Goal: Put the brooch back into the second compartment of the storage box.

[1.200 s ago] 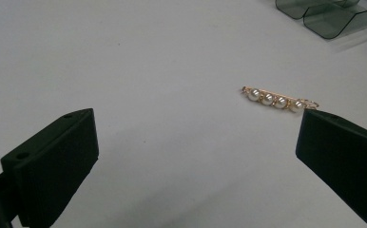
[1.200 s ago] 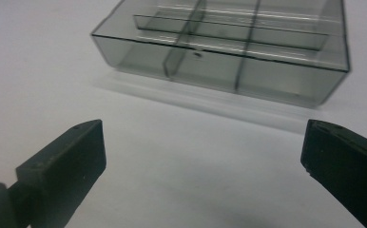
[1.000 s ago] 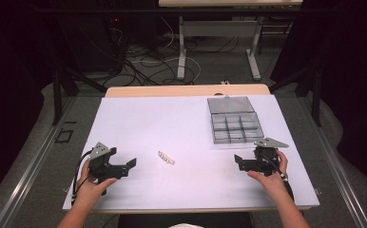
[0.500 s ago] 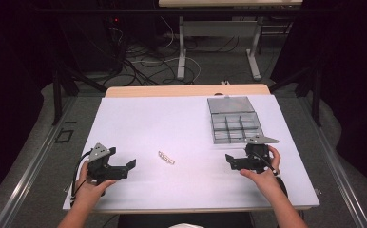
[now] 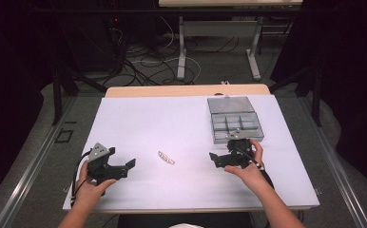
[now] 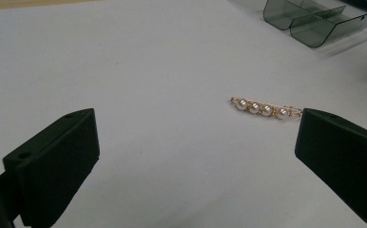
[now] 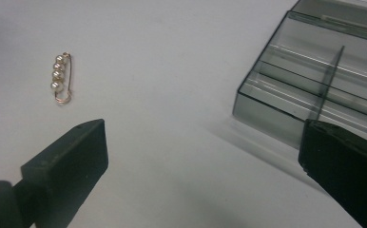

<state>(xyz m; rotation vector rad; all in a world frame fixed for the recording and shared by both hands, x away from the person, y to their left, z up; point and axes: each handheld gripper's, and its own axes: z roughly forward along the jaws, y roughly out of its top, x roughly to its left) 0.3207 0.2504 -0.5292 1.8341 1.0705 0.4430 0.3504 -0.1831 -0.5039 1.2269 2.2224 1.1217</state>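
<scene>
A small gold pin with several white pearls [image 5: 166, 158] lies on the white table, between the two grippers. My left gripper [image 5: 128, 167] rests at the front left, jaws open and empty, pointing toward the pin [image 6: 265, 108]. My right gripper [image 5: 216, 159] sits at the front right, open and empty, a short way right of the pin [image 7: 62, 78]. A clear grey compartment box [image 5: 234, 120] with its lid folded back stands just behind the right gripper; its near corner [image 7: 286, 102] appears beside the right jaw.
The white table top [image 5: 139, 123] ends at a wooden strip at the back. Beyond it stand table legs [image 5: 181, 47] and loose cables [image 5: 139, 61] on the floor. A person's hands hold both grippers from the front edge.
My right gripper has moved left and slightly forward along the table, closer to the pin. The left gripper and the pin have stayed put.
</scene>
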